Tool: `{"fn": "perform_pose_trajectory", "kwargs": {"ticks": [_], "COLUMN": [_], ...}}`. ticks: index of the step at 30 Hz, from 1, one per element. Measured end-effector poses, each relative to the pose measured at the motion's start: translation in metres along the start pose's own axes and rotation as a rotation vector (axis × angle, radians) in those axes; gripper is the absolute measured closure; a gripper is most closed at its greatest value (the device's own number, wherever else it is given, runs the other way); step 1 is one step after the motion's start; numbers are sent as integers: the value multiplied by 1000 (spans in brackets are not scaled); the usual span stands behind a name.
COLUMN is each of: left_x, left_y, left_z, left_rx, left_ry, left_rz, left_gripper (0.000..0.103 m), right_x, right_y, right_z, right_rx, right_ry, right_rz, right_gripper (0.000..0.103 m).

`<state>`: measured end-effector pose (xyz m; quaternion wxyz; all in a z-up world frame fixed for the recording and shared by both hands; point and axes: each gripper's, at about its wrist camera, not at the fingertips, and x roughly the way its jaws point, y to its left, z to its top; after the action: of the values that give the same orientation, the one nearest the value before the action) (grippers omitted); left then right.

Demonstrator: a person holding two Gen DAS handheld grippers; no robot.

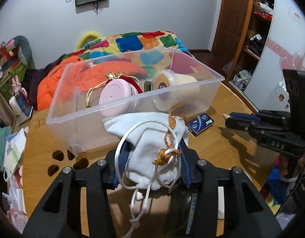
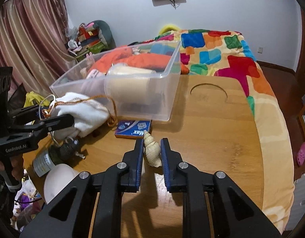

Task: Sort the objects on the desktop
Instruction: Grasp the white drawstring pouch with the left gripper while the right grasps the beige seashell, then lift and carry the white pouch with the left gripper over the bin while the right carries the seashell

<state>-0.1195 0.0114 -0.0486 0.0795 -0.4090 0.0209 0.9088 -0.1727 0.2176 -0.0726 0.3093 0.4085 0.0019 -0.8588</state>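
Note:
My left gripper is shut on a white drawstring pouch with white and orange cords, held above the wooden table in front of a clear plastic bin. The pouch also shows in the right wrist view. The bin holds a pink round jar, a cream lidded cup and a red pouch with gold cord. My right gripper is shut on a cream spiral seashell, whose tip shows in the left wrist view.
A blue "Max" box lies on the table by the bin's near corner. A dark bottle and a white round object lie under the left gripper. A colourful blanket lies behind the table. Clutter surrounds the left edge.

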Motion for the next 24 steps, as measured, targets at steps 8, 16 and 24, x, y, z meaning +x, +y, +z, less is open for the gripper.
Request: {"fn": "perform_pose_trajectory", "kwargs": {"ticks": [8, 16, 24], "left_x": [-19, -39, -21], "left_y": [2, 19, 15], "left_z": [7, 13, -12], "left_rx": [41, 72, 31], "left_ry": [-6, 1, 63], "left_rz": [0, 8, -51], "left_gripper": [65, 65, 26], "right_x": [-10, -17, -10], "right_y": [6, 9, 7], "right_z": [4, 8, 6], "right_rx": [0, 8, 14], "right_ry": [-32, -56, -32], "right_rz": [24, 41, 48], "right_gripper": [87, 87, 87]}}
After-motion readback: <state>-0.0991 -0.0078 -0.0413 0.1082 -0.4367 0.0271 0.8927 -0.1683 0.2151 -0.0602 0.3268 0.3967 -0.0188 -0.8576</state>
